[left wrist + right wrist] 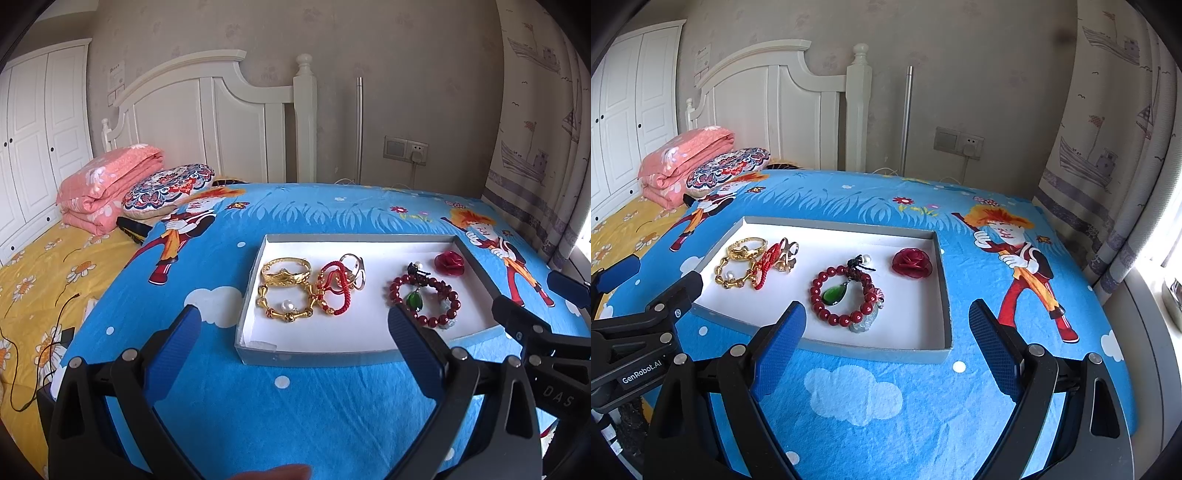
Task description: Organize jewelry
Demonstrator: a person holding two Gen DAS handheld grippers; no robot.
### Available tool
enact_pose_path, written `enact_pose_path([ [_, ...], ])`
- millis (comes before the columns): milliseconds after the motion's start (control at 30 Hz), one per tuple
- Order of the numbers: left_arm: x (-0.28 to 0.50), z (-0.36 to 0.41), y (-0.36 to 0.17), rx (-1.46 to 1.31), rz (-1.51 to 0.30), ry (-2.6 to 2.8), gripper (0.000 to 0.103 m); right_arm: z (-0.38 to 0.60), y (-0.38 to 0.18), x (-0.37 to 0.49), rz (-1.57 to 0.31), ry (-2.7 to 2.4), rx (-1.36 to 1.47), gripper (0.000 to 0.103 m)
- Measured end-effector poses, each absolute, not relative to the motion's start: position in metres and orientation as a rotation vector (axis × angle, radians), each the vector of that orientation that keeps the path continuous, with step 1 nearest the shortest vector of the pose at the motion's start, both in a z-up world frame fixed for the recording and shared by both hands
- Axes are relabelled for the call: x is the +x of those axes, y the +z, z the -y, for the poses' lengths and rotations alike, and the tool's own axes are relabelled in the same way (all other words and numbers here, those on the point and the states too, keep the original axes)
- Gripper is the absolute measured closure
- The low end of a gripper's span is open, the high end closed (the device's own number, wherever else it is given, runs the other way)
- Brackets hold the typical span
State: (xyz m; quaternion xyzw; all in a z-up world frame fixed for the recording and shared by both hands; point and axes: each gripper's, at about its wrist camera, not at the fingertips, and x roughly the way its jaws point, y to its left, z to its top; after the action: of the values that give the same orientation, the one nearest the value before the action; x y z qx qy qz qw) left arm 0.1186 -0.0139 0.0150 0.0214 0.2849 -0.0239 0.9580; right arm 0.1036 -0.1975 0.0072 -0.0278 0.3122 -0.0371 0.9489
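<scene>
In the white tray [945, 295] on the blue blanket [871, 398] lie the jewelry pieces: gold bangles [286, 275] bunched by red cords [332, 291] at its left, red bead bracelet [846, 295] and rose [911, 261] apart, probably for sorting. The left gripper [291, 343] and right gripper [886, 343] hover wide open, holding nothing.

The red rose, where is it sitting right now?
The red rose lies in the tray's far right corner in both views, apart from the red bead bracelet nearer the grippers.

White headboard [207, 110], wardrobe [33, 133], ship-print curtain [1108, 129], daylight at right.
</scene>
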Motion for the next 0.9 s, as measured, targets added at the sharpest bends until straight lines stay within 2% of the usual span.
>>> enact_pose_path([
  [900,0.1184,0.0131,0.0166,0.054,-0.582,-0.035,0.005,0.1925,0.0075,0.102,-0.639,-0.059,-0.063,0.019],
])
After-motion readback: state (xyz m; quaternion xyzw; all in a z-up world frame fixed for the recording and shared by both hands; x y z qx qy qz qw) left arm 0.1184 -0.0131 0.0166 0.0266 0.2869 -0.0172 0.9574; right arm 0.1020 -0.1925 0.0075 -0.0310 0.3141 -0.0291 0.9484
